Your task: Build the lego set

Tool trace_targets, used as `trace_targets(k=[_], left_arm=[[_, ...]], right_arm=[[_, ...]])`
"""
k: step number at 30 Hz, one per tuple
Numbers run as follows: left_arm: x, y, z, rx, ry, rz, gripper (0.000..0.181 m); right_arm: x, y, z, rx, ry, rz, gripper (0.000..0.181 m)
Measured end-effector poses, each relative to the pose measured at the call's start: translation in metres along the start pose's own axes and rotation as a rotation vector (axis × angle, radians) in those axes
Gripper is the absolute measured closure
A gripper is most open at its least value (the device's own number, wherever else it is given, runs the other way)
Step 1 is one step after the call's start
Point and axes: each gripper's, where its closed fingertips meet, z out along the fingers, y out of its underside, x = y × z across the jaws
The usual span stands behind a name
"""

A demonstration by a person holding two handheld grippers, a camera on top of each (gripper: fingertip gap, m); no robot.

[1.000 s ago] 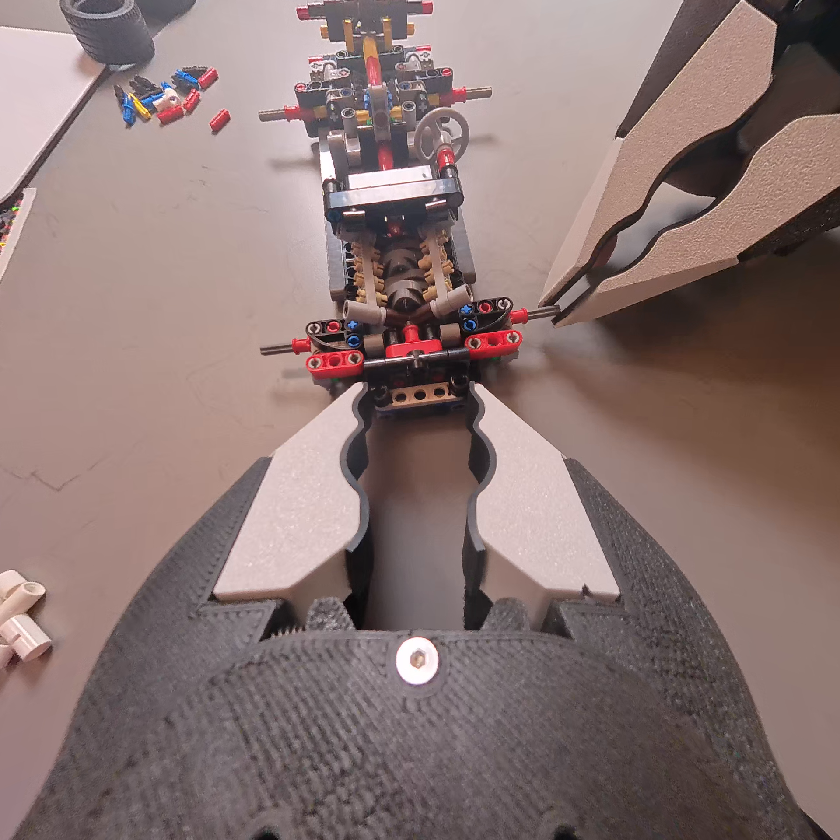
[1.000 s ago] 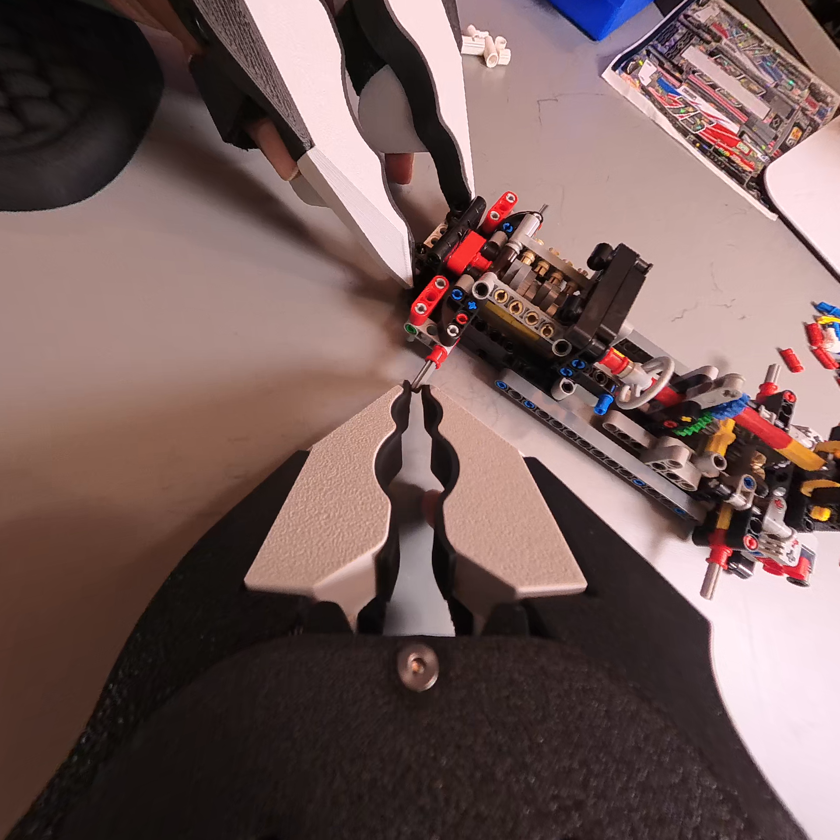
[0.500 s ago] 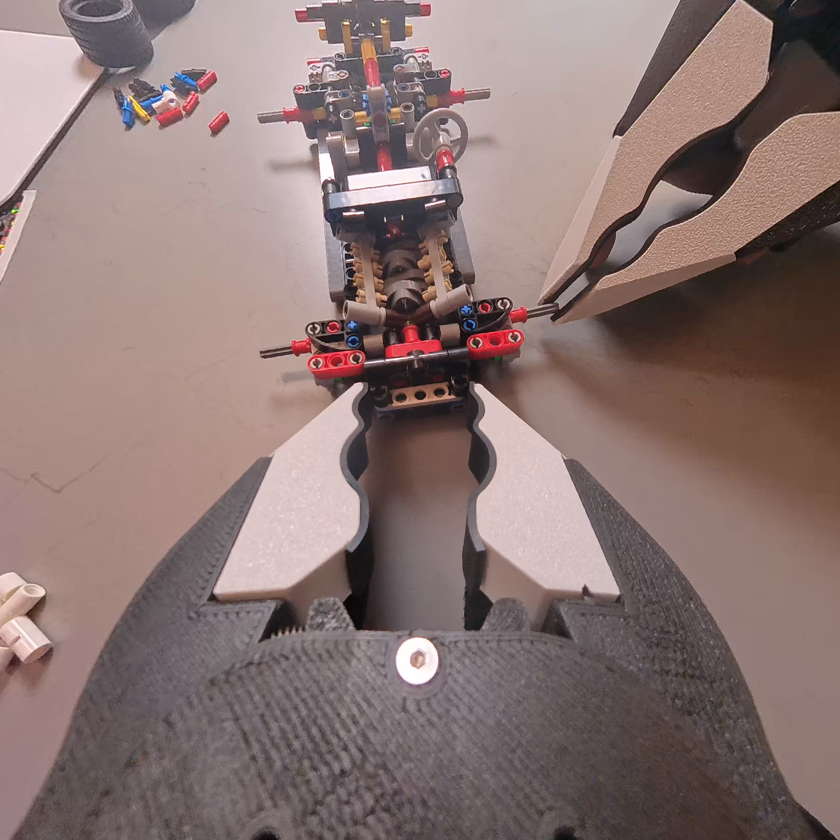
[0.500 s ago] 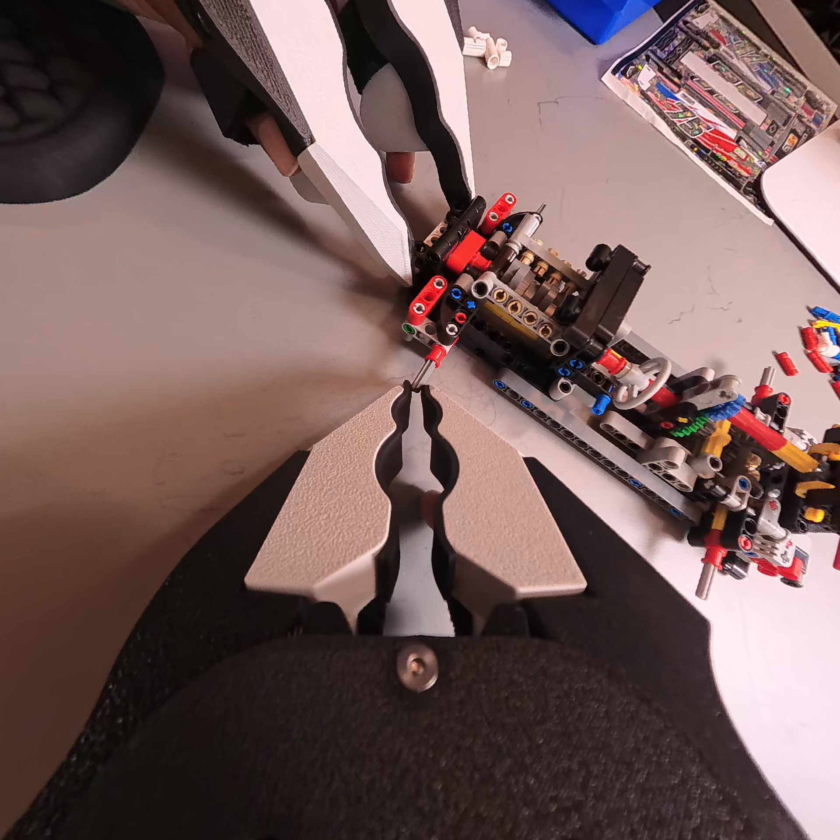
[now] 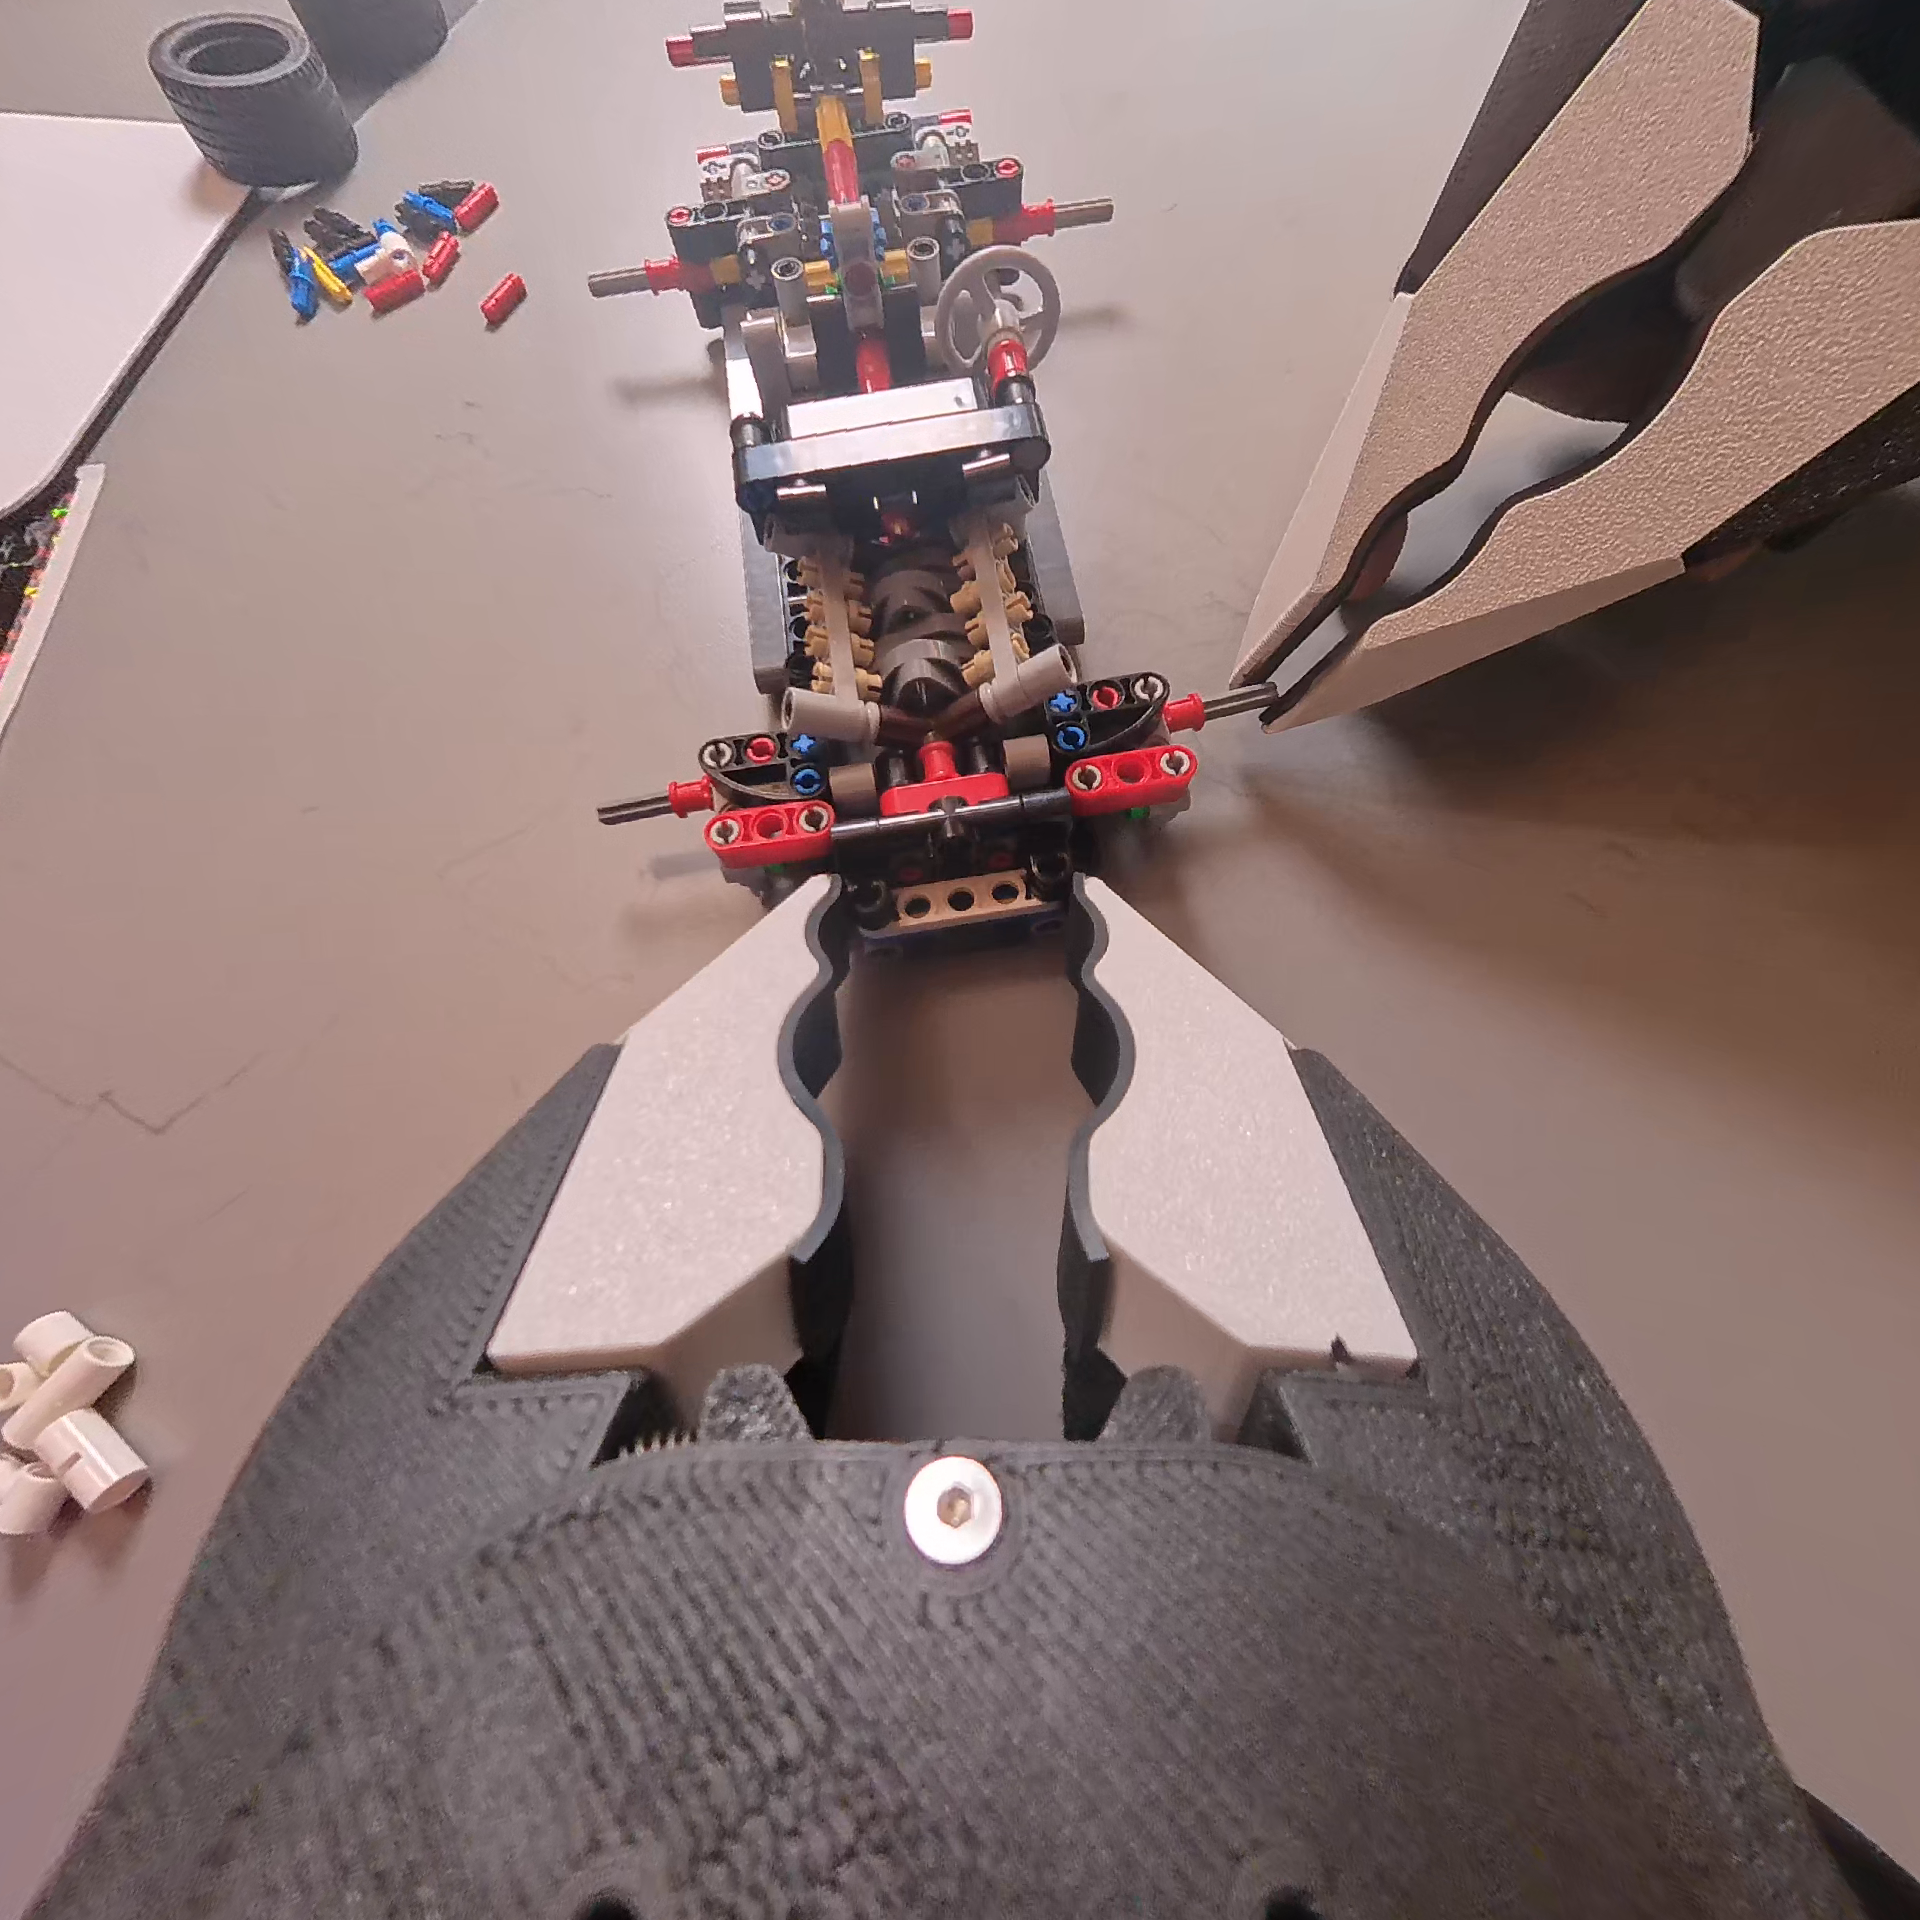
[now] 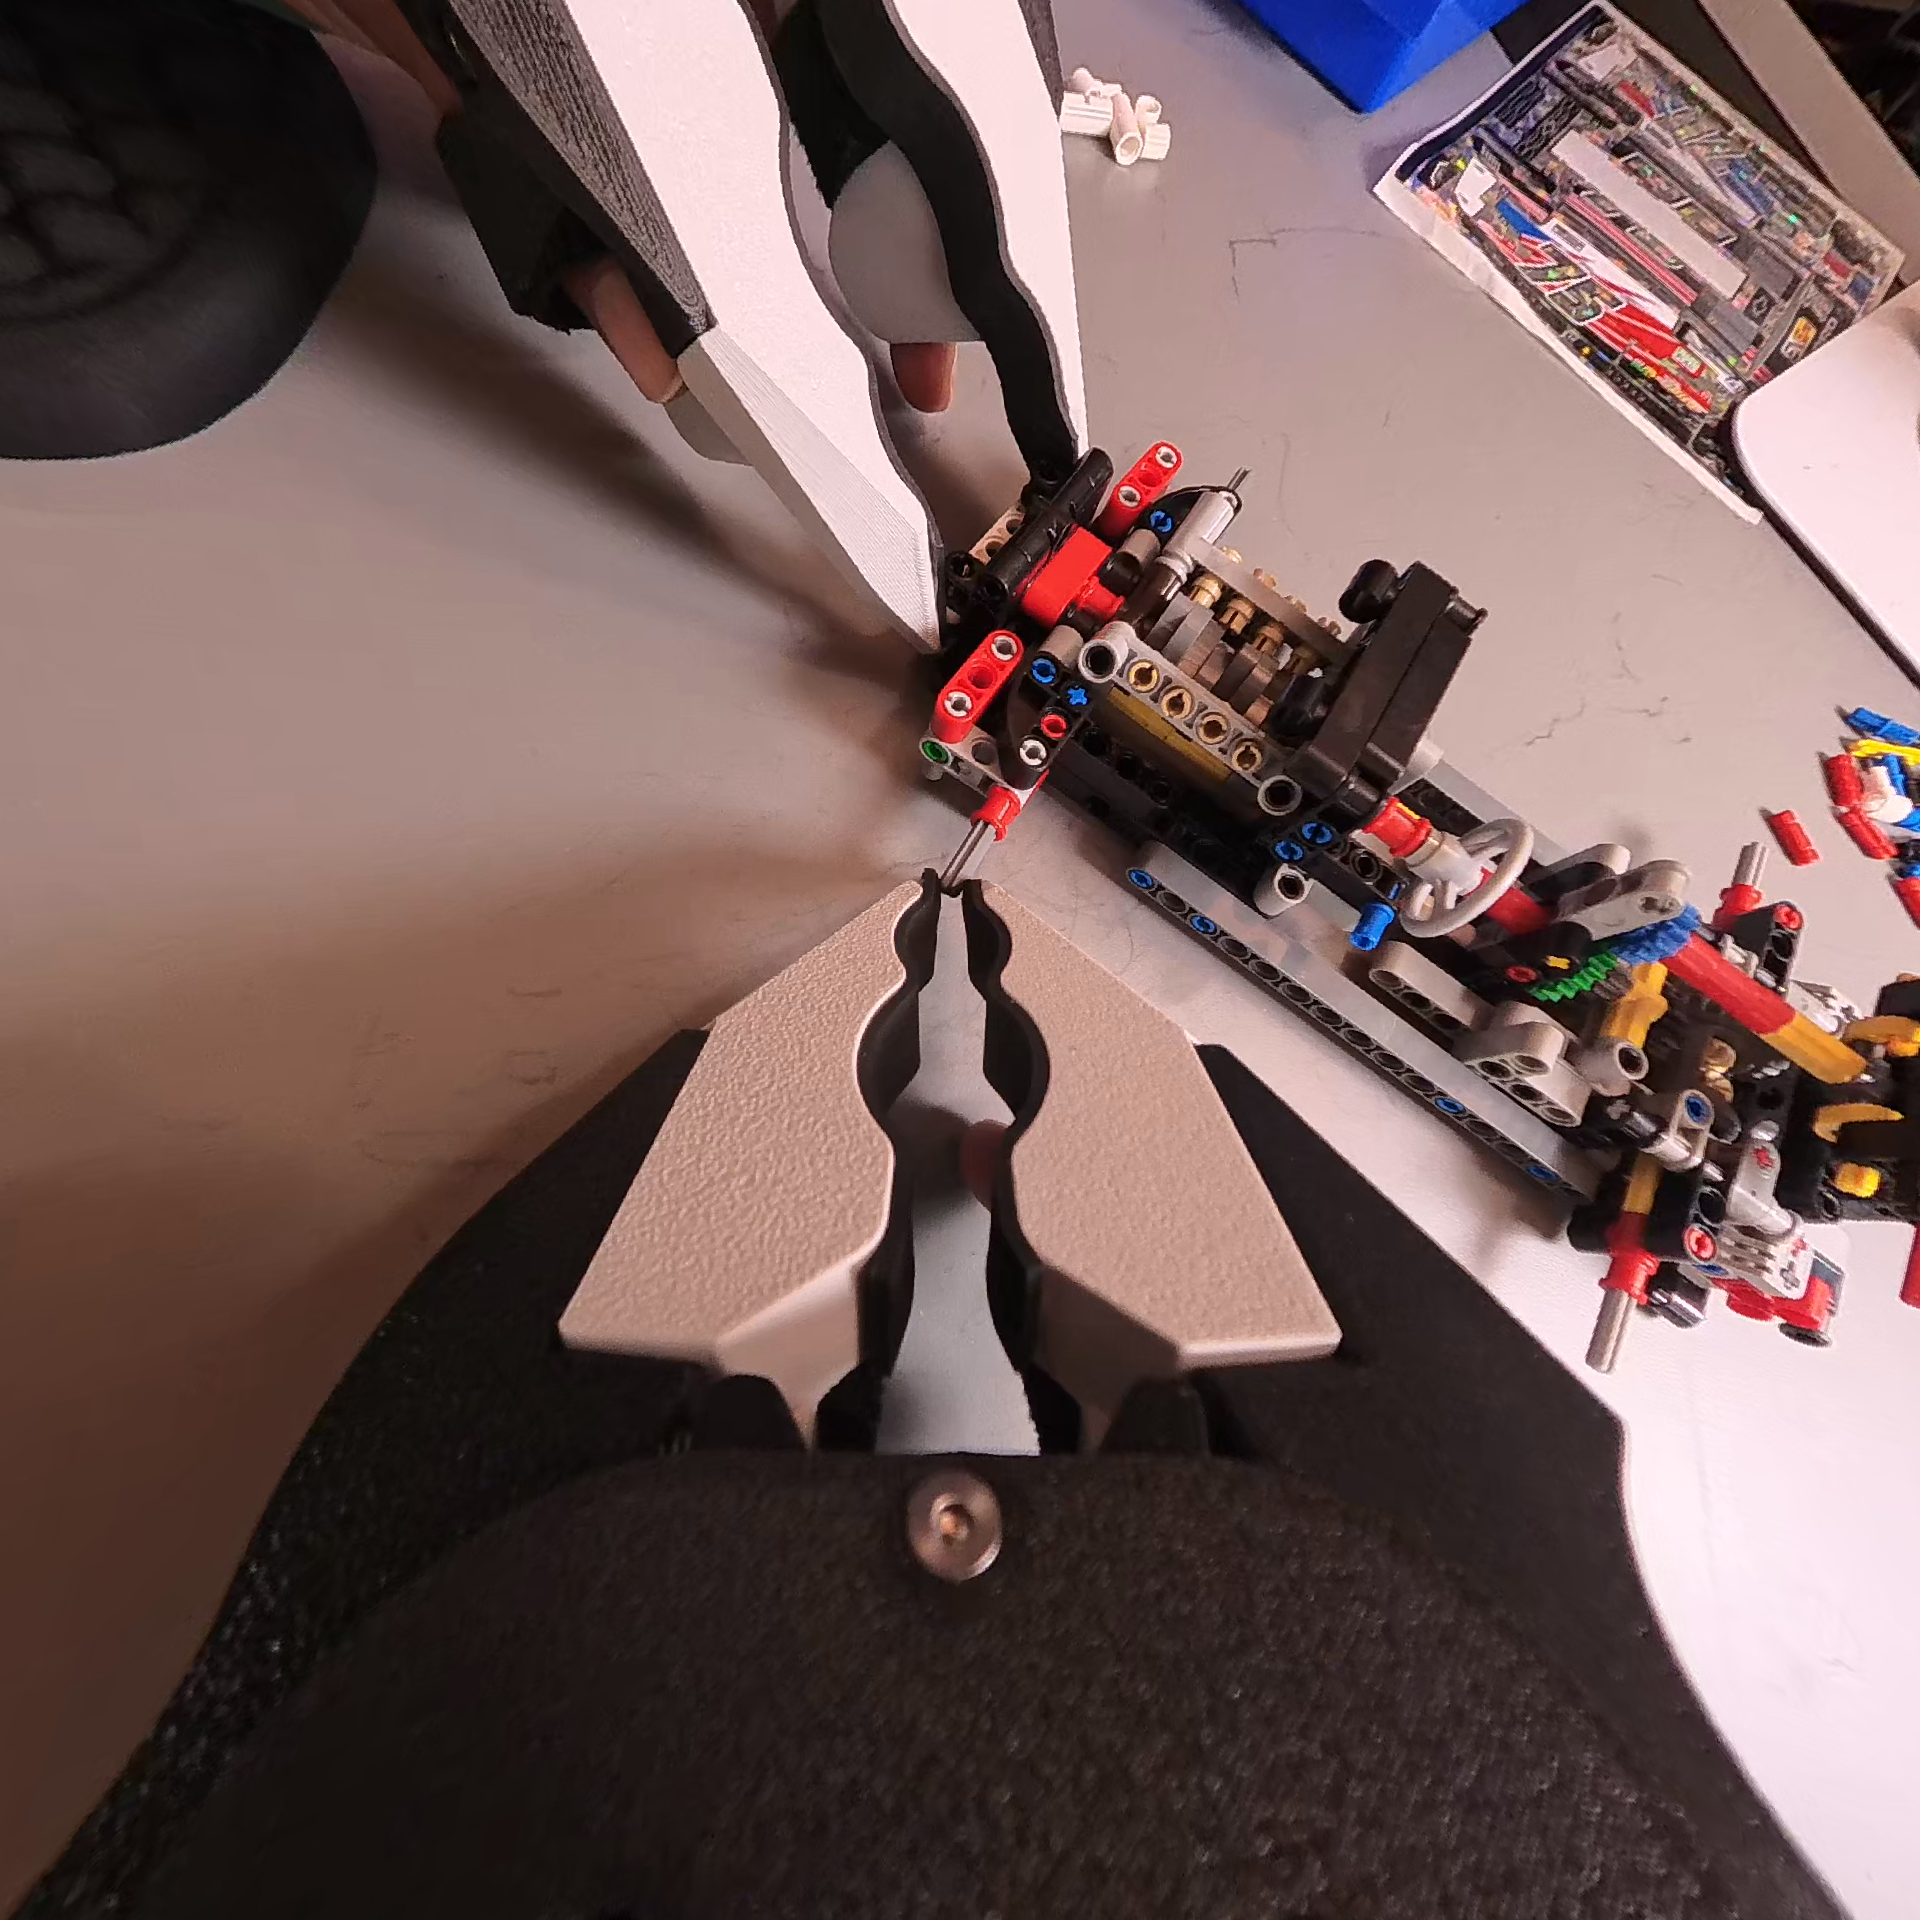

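The long lego car frame (image 5: 899, 582) lies in the middle of the table (image 5: 364, 644). The left gripper (image 5: 956, 914) is spread wide around the frame's near end. At the right, the right gripper (image 6: 948, 888) pinches the tip of the thin dark axle (image 6: 971, 847) sticking out sideways.

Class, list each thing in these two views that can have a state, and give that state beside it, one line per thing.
Left gripper: open, fingertips either side of the near end of the car frame.
Right gripper: shut on the axle tip.
Axle: sticking out sideways from the frame, seated in a red bush.
Car frame: part built, flat on the table, no wheels fitted.
Tyre: loose, unmounted.
Small pins: loose pile.
White connectors: loose.
Sticker sheet: lying flat.
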Motion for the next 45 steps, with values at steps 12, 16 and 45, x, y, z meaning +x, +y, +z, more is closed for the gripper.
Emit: trace_targets(k=[12,16,45], left_arm=[[0.0,0.0,0.0,-0.001,0.005,-0.007,0.142],[0.0,0.0,0.0,-0.001,0.005,-0.008,0.142],[0.0,0.001,0.001,0.0,0.009,-0.01,0.142]], right_arm=[[0.0,0.0,0.0,0.005,-0.003,-0.004,0.178],[-0.001,-0.001,0.0,0.006,0.0,-0.018,0.178],[0.001,-0.004,-0.02,0.016,-0.128,0.001,0.16]])
